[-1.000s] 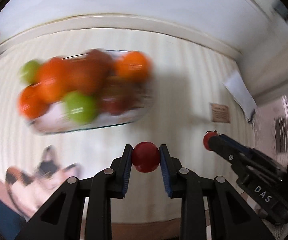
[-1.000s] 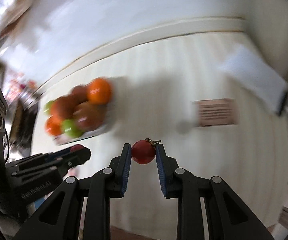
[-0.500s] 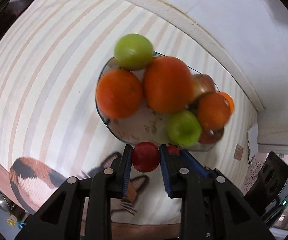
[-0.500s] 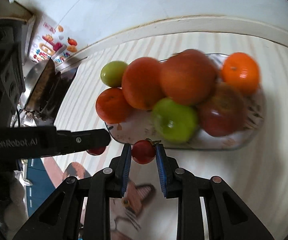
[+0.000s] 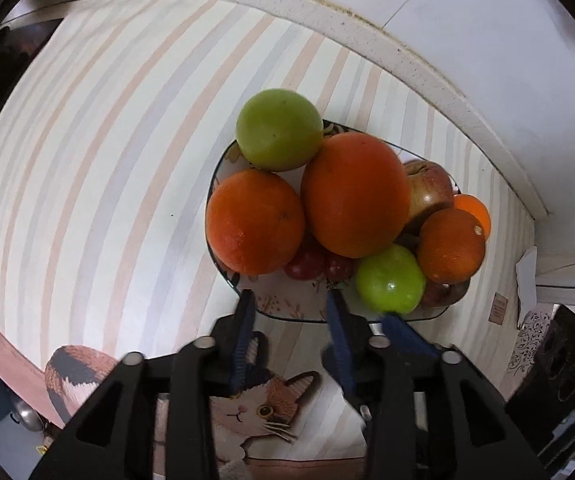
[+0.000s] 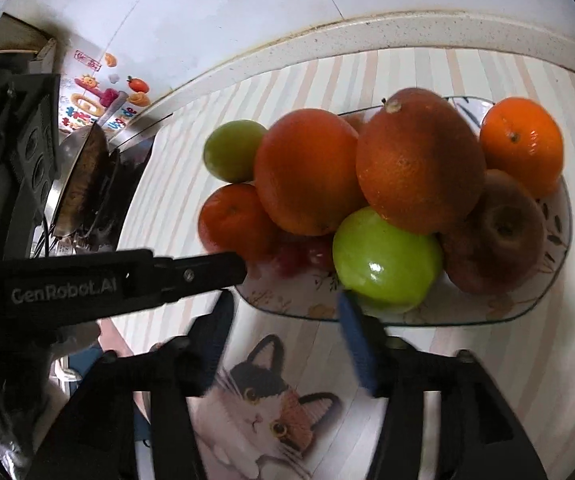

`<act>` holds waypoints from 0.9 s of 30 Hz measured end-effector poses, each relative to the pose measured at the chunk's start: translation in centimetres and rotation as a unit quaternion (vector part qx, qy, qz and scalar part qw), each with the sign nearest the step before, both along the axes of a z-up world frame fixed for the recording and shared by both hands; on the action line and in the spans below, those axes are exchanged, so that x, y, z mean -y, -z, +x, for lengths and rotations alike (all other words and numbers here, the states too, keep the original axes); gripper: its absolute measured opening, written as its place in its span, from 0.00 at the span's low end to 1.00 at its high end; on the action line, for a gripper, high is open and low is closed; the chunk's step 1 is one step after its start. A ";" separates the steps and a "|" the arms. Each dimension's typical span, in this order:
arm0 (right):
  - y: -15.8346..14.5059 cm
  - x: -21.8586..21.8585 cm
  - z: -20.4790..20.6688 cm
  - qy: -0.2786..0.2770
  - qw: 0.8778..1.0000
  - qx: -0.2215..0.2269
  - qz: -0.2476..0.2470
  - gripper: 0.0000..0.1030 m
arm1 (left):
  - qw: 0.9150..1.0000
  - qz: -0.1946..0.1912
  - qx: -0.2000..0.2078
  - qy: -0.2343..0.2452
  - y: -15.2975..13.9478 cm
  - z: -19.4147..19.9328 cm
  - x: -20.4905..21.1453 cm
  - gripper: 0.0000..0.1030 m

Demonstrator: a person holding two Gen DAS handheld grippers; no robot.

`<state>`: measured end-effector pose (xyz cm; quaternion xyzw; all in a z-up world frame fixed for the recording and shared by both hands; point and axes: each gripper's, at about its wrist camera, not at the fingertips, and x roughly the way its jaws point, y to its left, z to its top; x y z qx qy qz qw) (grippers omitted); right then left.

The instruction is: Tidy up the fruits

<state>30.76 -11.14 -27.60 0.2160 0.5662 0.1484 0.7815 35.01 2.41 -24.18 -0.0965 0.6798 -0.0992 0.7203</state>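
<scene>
Two hand-held grippers hang over the near rim of an oval patterned ceramic plate [image 5: 287,307] heaped with fruit on the striped counter [image 5: 99,184]. The left hand-held gripper [image 5: 290,300] has its blue-padded jaws opening, nothing between them. The right hand-held gripper [image 6: 285,300] is also opening, jaws wider, empty, just beside a shiny green apple [image 6: 385,256]. Two small red cherry tomatoes [image 5: 318,265] lie on the plate under the large oranges [image 5: 353,194], just ahead of the left jaws. A second green apple [image 5: 279,128] sits at the plate's far end, a dull red apple [image 6: 499,240] and a small tangerine [image 6: 521,142] on the right. A cat picture [image 6: 267,412] shows on the cloth below.
</scene>
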 end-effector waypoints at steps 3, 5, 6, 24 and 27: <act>-1.9 1.0 -0.8 -0.002 1.000 0.005 -0.020 0.82 | 1.000 0.010 0.024 -0.006 -1.3 -0.7 -0.5 0.68; -3.1 2.1 -1.3 0.000 0.998 0.004 -0.057 0.89 | 0.998 0.031 0.045 -0.006 -2.3 -1.3 -1.0 0.76; -3.7 2.6 -1.6 0.000 0.997 0.006 -0.071 0.91 | 0.997 0.045 0.055 -0.007 -2.6 -1.9 -0.9 0.79; -7.3 6.6 -2.7 0.013 0.984 0.032 -0.175 0.96 | 0.984 0.124 0.126 -0.023 -5.1 -7.0 0.8 0.87; -7.8 6.9 -2.8 0.012 0.983 0.037 -0.181 0.96 | 0.982 0.129 0.135 -0.028 -5.7 -7.5 1.0 0.87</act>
